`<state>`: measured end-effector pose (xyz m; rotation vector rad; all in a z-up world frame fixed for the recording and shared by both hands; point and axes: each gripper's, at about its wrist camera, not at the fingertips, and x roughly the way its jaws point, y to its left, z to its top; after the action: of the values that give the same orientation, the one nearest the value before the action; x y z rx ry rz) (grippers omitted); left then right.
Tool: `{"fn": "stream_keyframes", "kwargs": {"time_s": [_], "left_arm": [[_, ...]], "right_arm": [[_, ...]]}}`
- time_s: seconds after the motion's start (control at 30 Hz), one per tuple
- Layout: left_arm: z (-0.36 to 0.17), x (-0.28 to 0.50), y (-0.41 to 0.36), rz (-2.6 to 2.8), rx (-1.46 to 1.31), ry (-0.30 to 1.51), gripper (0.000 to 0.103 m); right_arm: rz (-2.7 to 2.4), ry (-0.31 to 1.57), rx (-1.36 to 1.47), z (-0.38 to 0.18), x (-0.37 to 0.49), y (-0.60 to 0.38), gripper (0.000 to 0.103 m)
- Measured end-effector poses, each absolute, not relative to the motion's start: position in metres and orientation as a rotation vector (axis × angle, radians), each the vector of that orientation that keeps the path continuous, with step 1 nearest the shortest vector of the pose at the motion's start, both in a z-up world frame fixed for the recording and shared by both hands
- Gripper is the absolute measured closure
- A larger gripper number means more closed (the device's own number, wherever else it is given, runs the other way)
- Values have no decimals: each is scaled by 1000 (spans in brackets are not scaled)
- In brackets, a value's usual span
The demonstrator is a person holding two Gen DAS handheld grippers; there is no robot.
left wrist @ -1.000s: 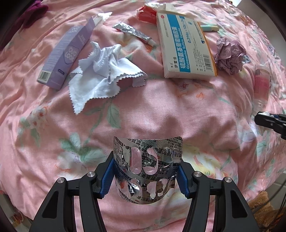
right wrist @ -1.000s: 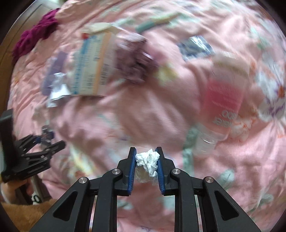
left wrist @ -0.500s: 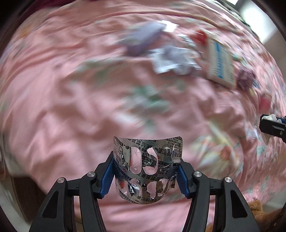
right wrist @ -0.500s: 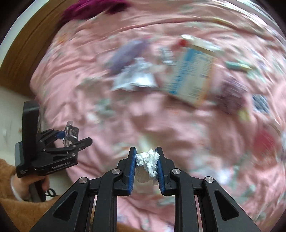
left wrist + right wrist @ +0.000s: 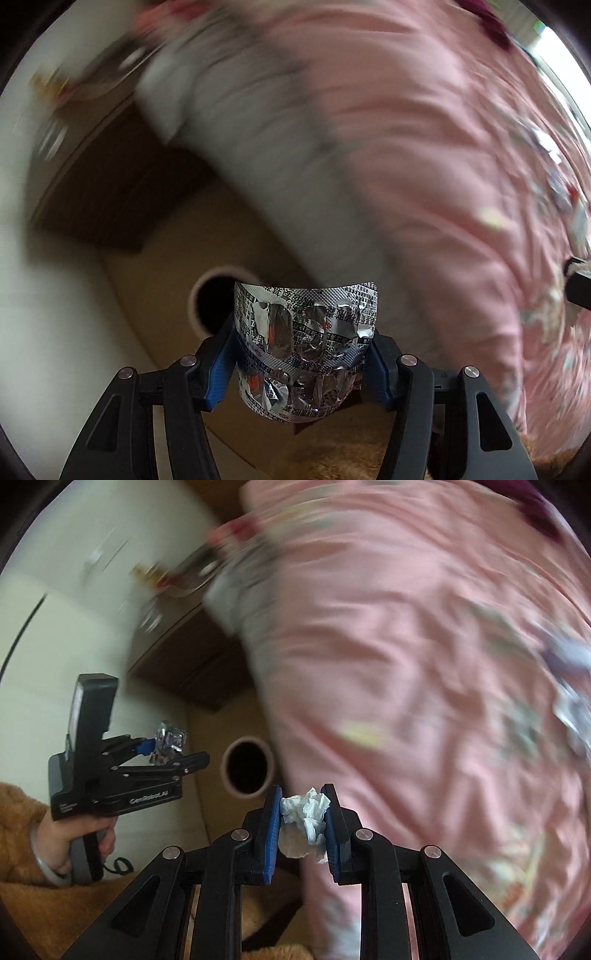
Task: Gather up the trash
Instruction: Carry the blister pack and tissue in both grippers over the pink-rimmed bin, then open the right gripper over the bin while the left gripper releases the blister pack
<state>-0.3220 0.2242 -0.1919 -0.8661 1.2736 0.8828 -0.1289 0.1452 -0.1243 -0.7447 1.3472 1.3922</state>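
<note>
Our left gripper (image 5: 304, 354) fingers pinching a foil blister pack (image 5: 304, 347), our right gripper (image 5: 303, 829) fingers pinching a crumpled tissue (image 5: 304, 821), both beside the pink bed (image 5: 424, 664), above a round bin opening (image 5: 248, 766) on the floor

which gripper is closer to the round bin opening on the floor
Left. The left gripper hovers just beside the bin; the right gripper sits somewhat further back, by the bed edge.

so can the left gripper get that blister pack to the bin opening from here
Probably yes. The left gripper holds the blister pack just short of the round bin opening, with nothing between them; the bed edge lies to the right.
</note>
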Motion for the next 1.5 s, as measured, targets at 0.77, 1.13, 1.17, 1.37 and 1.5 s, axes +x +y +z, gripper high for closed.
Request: {"fn": "stream_keyframes", "kwargs": {"time_s": [0.77,1.13,1.17,1.37,1.5], "left_arm": [[-260,-526,206,1313,-1242,1124,41],[-281,-539,214,1343,-1253,1105,40],[-283,-538,216,1336,-1249,1102,40],[-291,-522,229,1281,-1204,1064,41],[-306,-506,237,1244,-1208,1070,41]], "right_arm": [[1773,1464,-1112,-287,-378,293,81],[1793,1367,-1141,-311,-393,293,32],[1784,1375,-1140,-312,-391,293,32],[1696,1384,-1124,-309,-360,288,32],[1647,1392,-1091,-304,-334,282,32]]}}
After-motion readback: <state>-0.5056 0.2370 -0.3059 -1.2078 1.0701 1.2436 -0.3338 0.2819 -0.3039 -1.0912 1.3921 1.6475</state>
